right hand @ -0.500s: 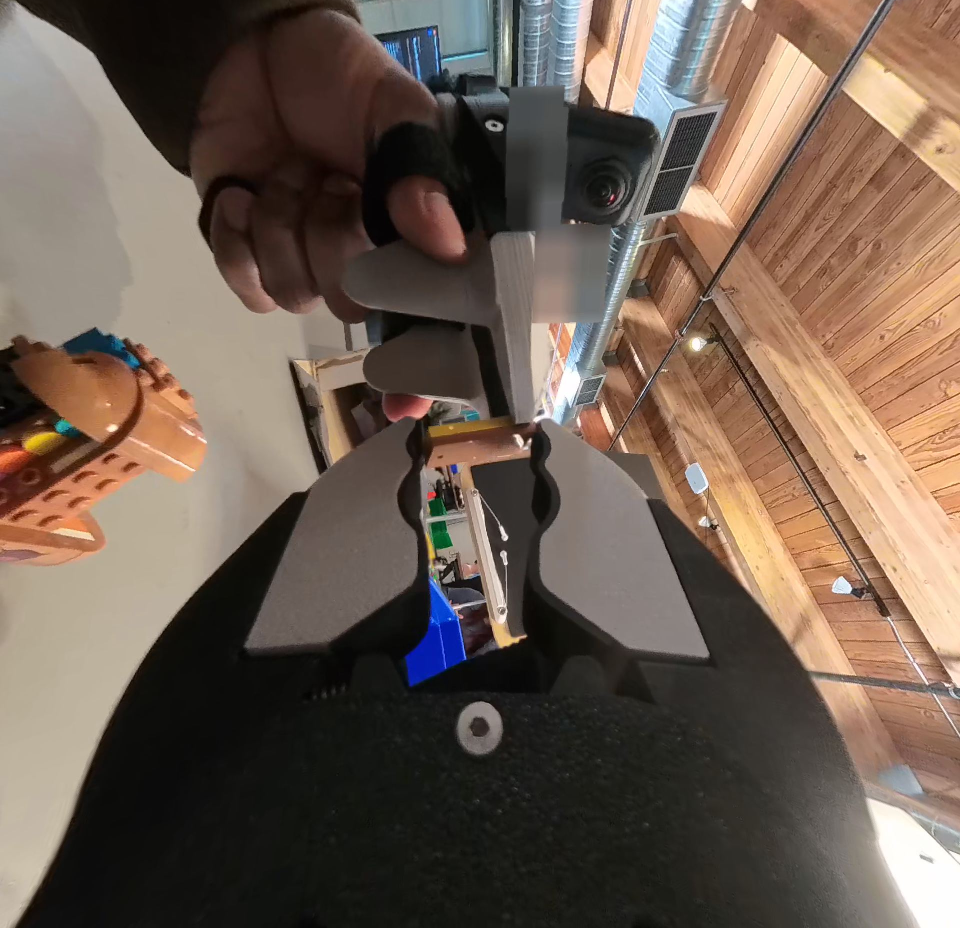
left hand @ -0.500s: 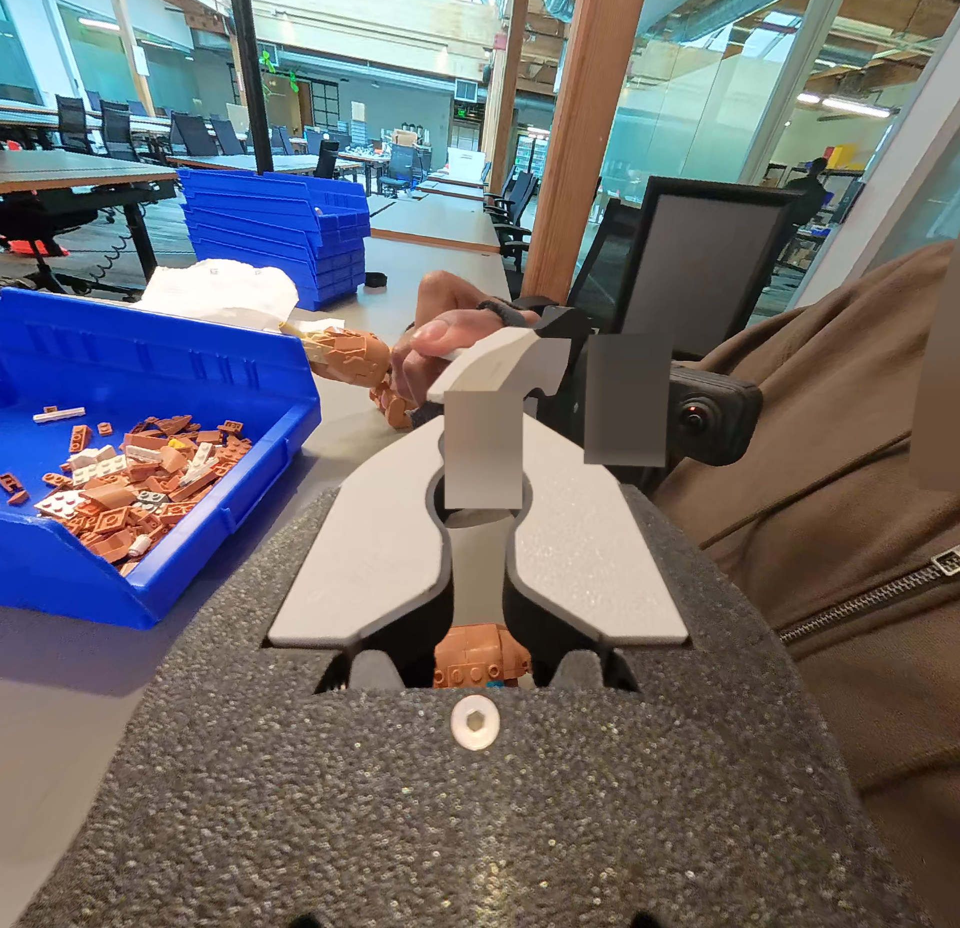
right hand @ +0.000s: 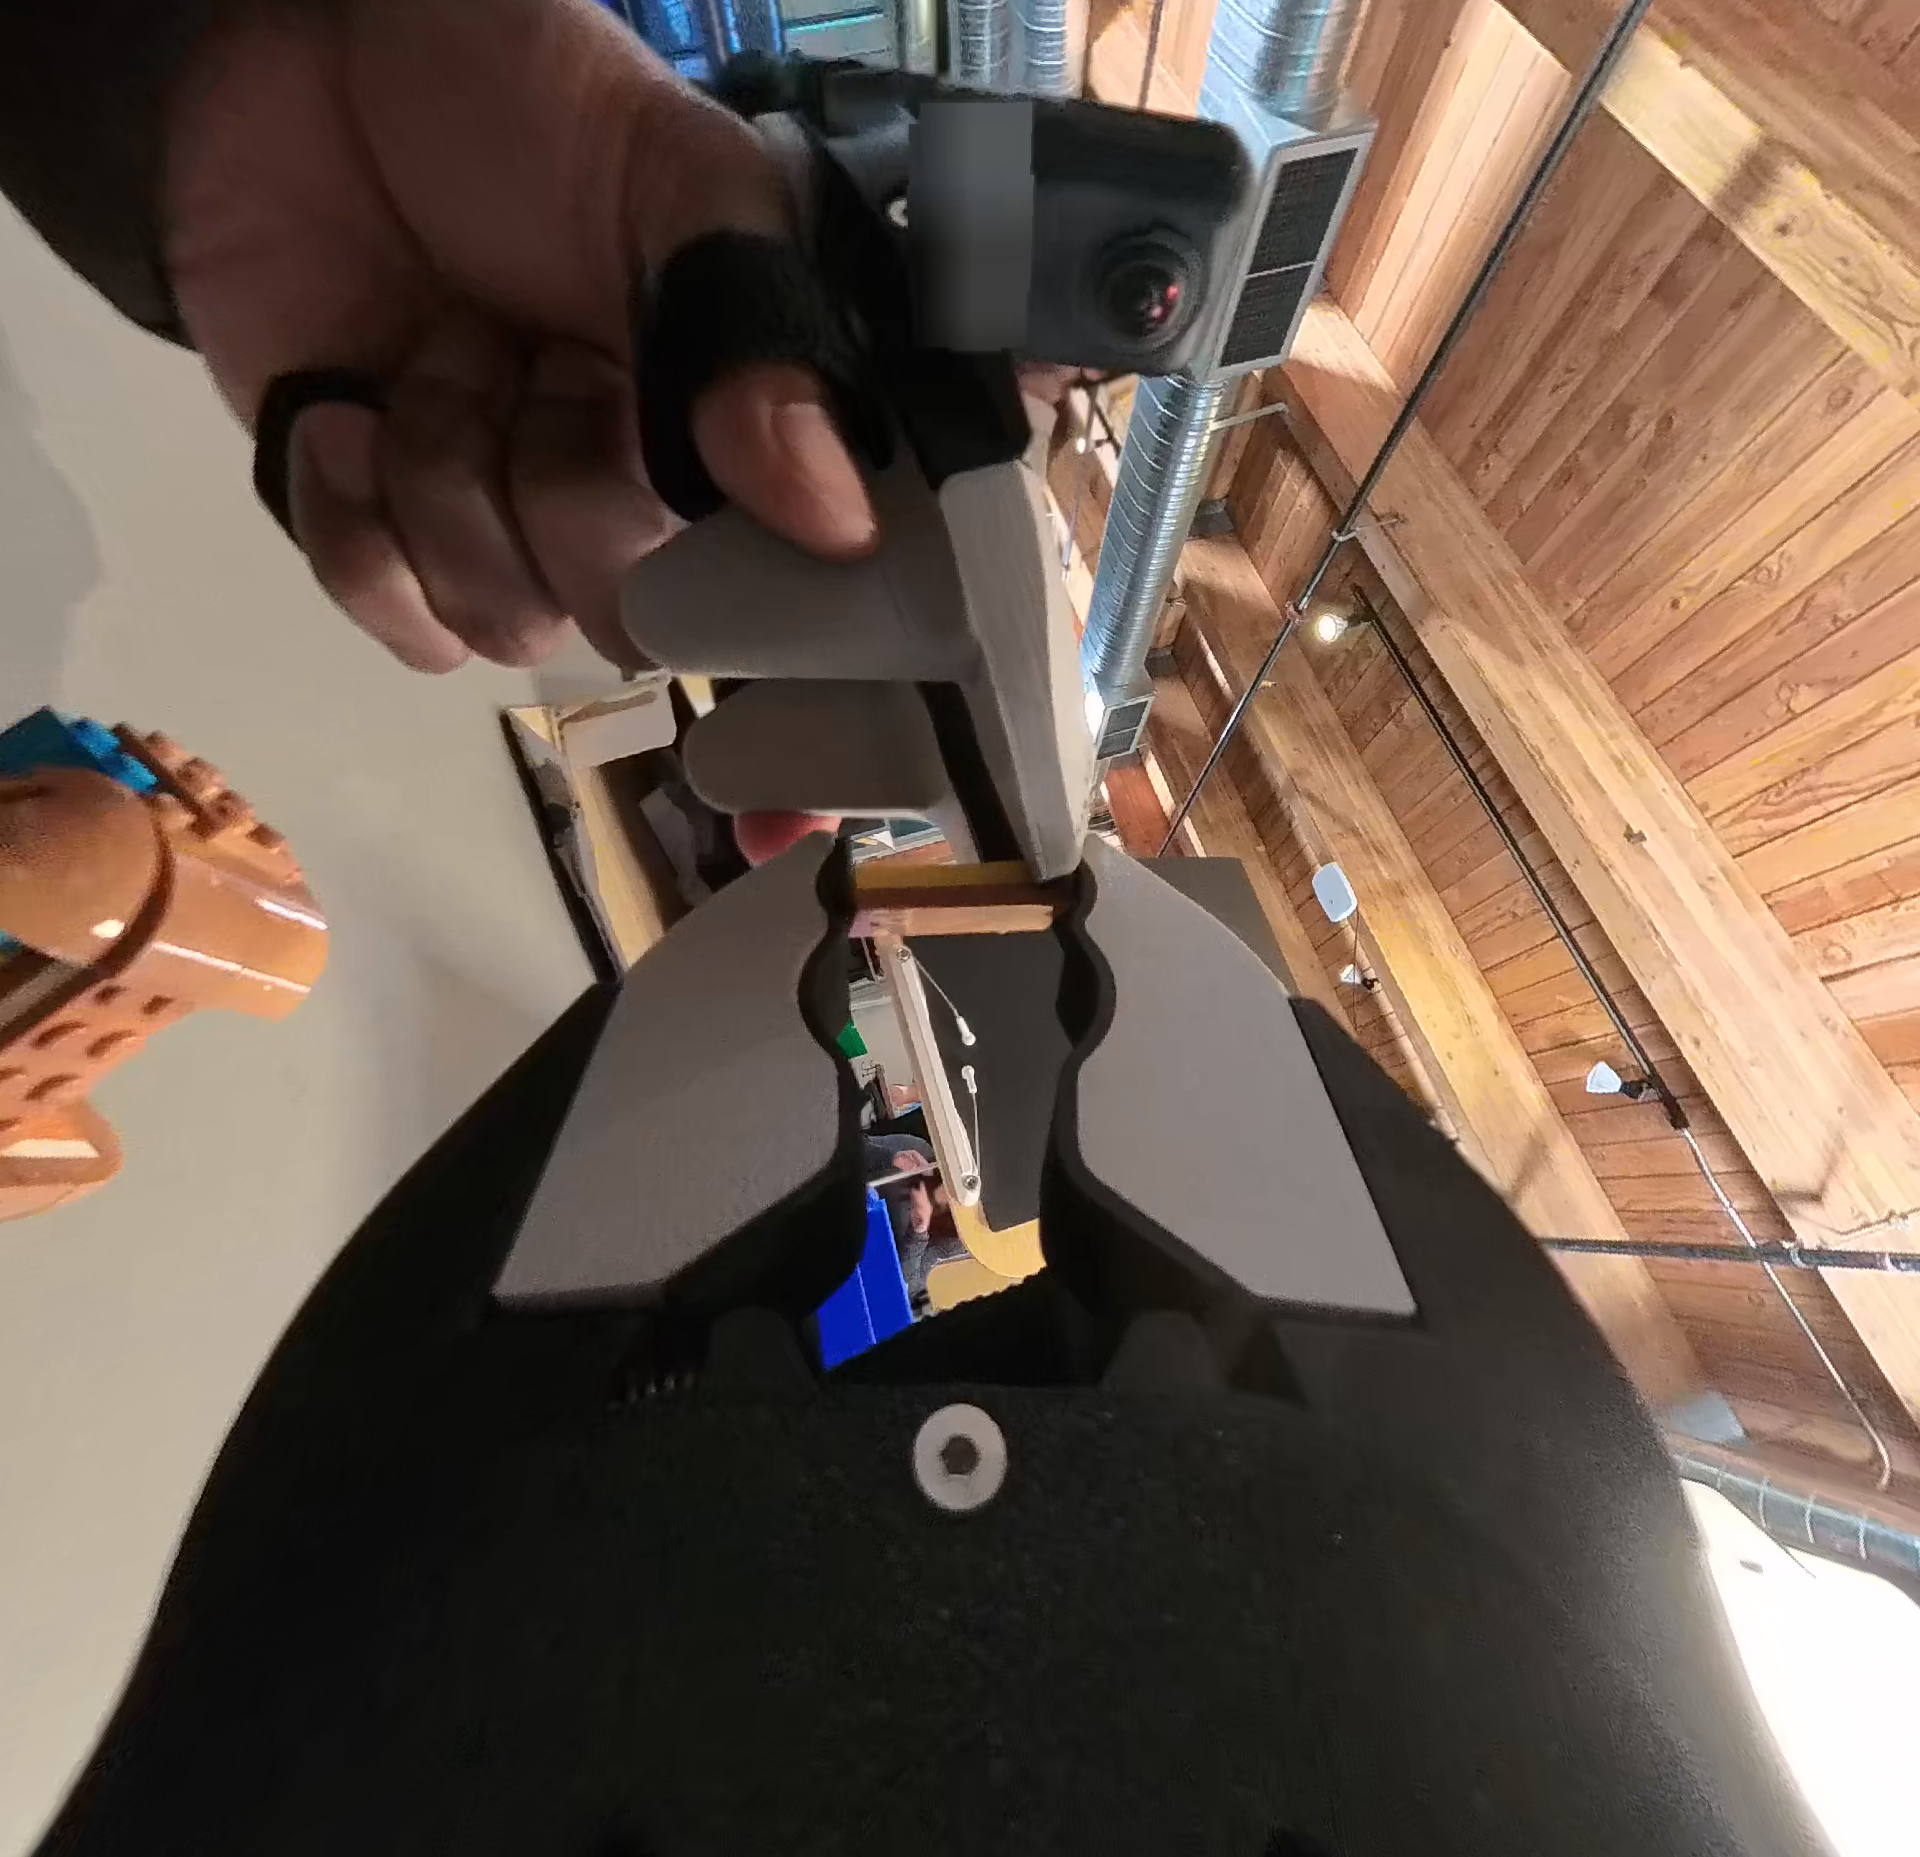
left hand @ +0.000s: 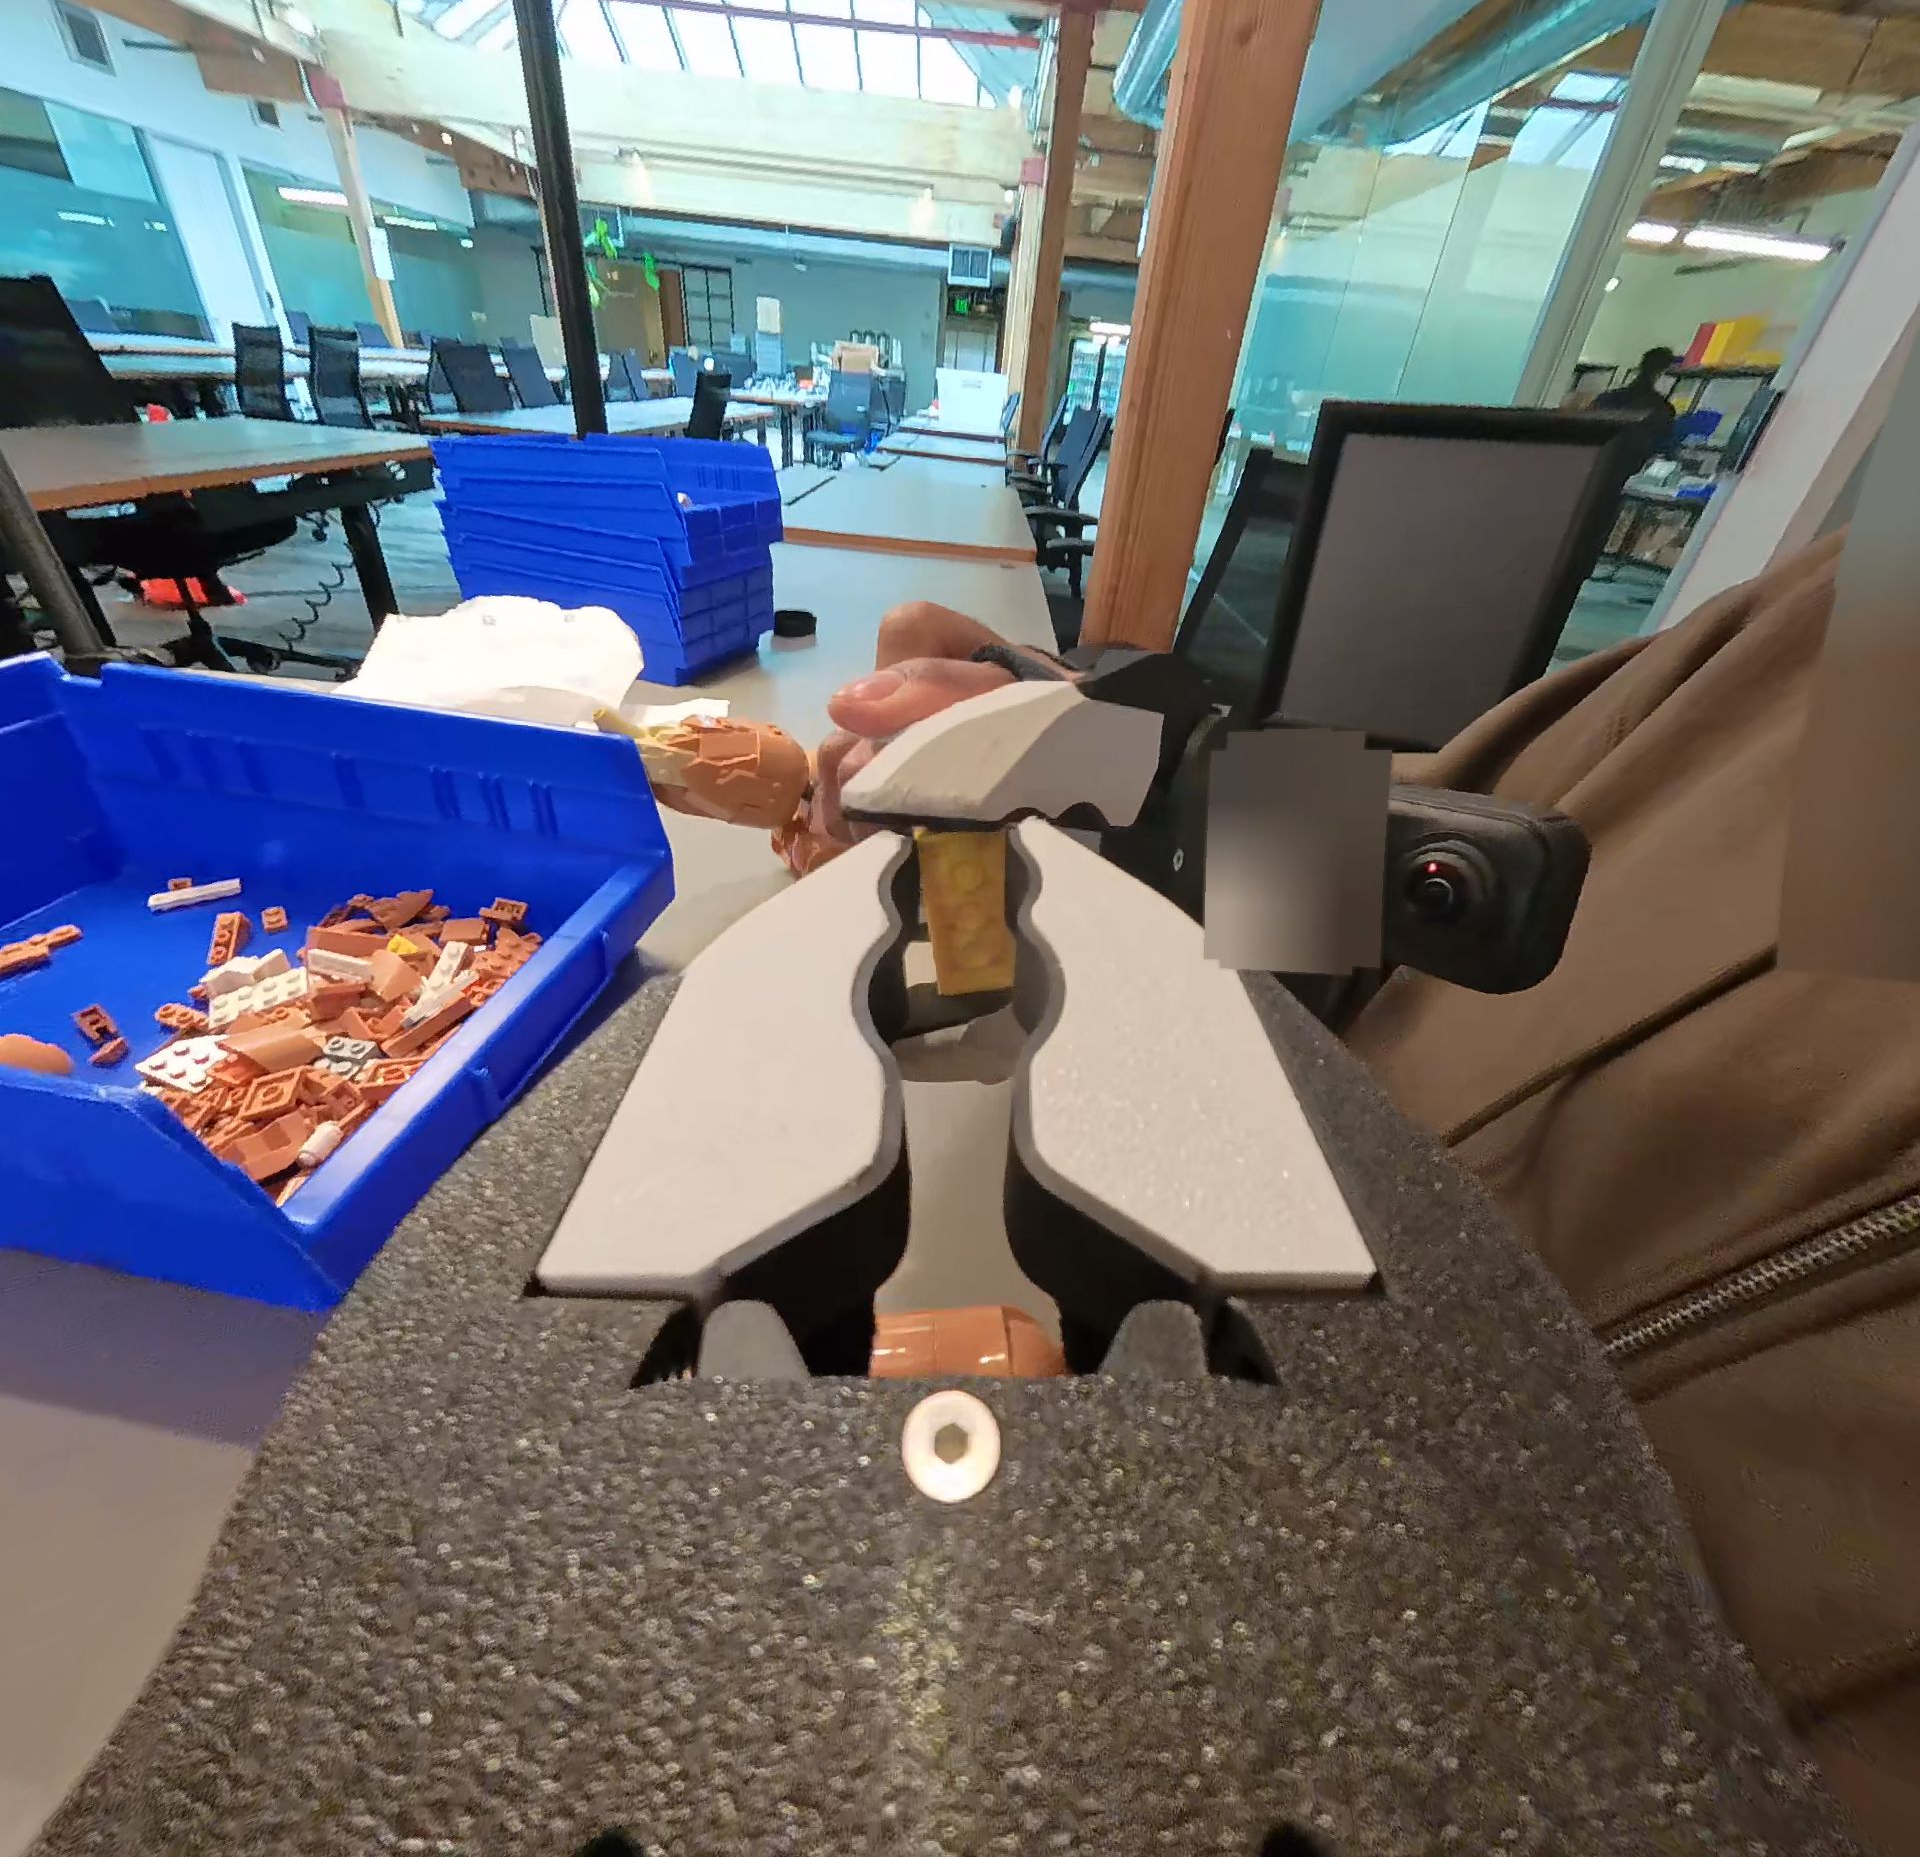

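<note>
A small tan studded plate [left hand: 966,919] sits between the tips of my left gripper [left hand: 964,851], whose fingers close on its two long sides. My right gripper [right hand: 956,877] is shut on the same plate [right hand: 956,903] end to end. In the left wrist view one right finger [left hand: 997,758] lies across the plate's far end. In the right wrist view a left finger [right hand: 1029,685] comes down onto the plate's right end, with a hand [right hand: 436,353] behind it. Both grippers are held in the air above the table.
A blue bin [left hand: 364,799] of loose brown and white bricks [left hand: 312,1028] stands at left. A brown brick model [left hand: 727,768] lies beyond it, also in the right wrist view [right hand: 135,934]. Stacked blue bins [left hand: 613,540], white plastic [left hand: 499,644] and a monitor [left hand: 1444,581] stand behind. Another brown brick piece [left hand: 966,1340] lies below my left gripper. Left and right tips are no more than a few centimetres apart.
The right gripper's finger no longer covers the left fingertips, so the tan plate now shows between them. Both finger gaps look the same. The two grippers have drawn slightly closer together.
</note>
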A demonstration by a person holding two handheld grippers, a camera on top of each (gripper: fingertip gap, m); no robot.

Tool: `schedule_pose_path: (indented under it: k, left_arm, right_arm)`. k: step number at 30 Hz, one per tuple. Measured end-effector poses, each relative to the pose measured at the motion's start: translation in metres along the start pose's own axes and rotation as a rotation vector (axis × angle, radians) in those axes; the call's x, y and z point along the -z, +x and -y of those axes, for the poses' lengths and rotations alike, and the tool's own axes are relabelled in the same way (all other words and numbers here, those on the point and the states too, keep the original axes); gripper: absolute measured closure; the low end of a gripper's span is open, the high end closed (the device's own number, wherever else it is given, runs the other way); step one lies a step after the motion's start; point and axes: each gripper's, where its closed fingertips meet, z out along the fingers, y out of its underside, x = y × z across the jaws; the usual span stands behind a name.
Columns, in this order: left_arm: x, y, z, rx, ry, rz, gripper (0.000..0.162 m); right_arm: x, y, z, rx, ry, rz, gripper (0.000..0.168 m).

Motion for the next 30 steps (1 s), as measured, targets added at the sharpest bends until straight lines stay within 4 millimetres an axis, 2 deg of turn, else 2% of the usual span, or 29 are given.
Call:
schedule_pose_path:
  k: [6, 14, 24, 30]
  left_arm:
    - [0.0, 0.012, 0.012, -0.001, 0.127, -0.068, 0.146]
    - [0.0, 0.018, 0.016, -0.029, 0.198, -0.092, 0.147]
    - [-0.001, 0.013, 0.018, -0.163, 0.192, 0.041, 0.147]
    - [-0.002, 0.012, 0.02, -0.343, 0.174, 0.18, 0.147]
  right_arm:
    - [0.003, 0.012, 0.011, -0.082, 0.027, -0.047, 0.133]
    - [0.006, 0.015, 0.014, -0.145, 0.067, -0.033, 0.133]
    - [0.003, 0.02, 0.004, -0.018, -0.053, -0.116, 0.134]
    - [0.003, 0.023, 0.001, -0.003, -0.102, -0.144, 0.134]
